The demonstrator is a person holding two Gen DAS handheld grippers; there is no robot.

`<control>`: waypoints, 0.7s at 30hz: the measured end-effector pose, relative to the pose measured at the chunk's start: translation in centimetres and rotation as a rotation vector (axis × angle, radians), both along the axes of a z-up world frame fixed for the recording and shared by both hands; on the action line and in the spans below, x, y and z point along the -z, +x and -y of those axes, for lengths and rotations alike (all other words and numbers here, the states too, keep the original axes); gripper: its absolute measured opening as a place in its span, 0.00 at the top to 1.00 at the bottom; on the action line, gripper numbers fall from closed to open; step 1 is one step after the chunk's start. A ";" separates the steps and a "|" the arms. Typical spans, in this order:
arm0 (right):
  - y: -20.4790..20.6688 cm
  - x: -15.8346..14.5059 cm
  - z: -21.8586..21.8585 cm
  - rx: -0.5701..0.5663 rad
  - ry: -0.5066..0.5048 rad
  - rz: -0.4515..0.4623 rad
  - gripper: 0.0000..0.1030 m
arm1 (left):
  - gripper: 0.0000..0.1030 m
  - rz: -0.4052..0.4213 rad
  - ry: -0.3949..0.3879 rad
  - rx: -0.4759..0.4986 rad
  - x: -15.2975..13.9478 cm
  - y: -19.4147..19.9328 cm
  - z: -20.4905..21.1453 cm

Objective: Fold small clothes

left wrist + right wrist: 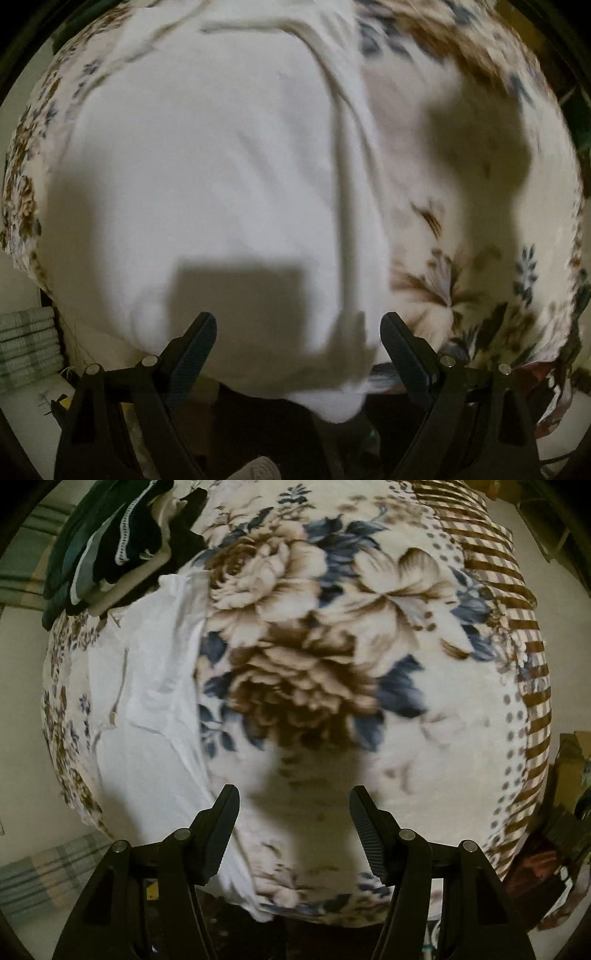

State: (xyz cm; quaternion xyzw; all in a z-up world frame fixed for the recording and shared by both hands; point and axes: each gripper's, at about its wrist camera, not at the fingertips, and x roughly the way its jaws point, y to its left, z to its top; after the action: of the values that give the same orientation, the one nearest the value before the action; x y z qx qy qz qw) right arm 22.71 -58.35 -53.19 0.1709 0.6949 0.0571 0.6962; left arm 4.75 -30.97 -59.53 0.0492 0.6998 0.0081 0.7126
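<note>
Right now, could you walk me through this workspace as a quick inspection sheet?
Surface: floral blanket, brown and blue blooms.
Job's things: white garment spread on the blanket, a corner hanging over the near edge.
Clutter: pile of dark clothes at the far left.
Grippers: left gripper open above the garment; right gripper open over bare blanket; both hold nothing.
Cables: nothing seen.
Surroundings: striped cloth below the blanket's edge.
</note>
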 end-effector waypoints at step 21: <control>20.5 7.9 -10.7 -0.077 0.271 0.039 0.38 | 0.97 0.148 0.007 -0.240 -2.6 -2.9 -4.5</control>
State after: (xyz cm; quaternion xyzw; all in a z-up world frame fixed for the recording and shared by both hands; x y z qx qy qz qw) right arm 43.17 -47.65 -61.09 0.2355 0.6732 0.1802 0.6774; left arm 1.82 -26.52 -56.92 -0.0331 0.6461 0.0990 0.7561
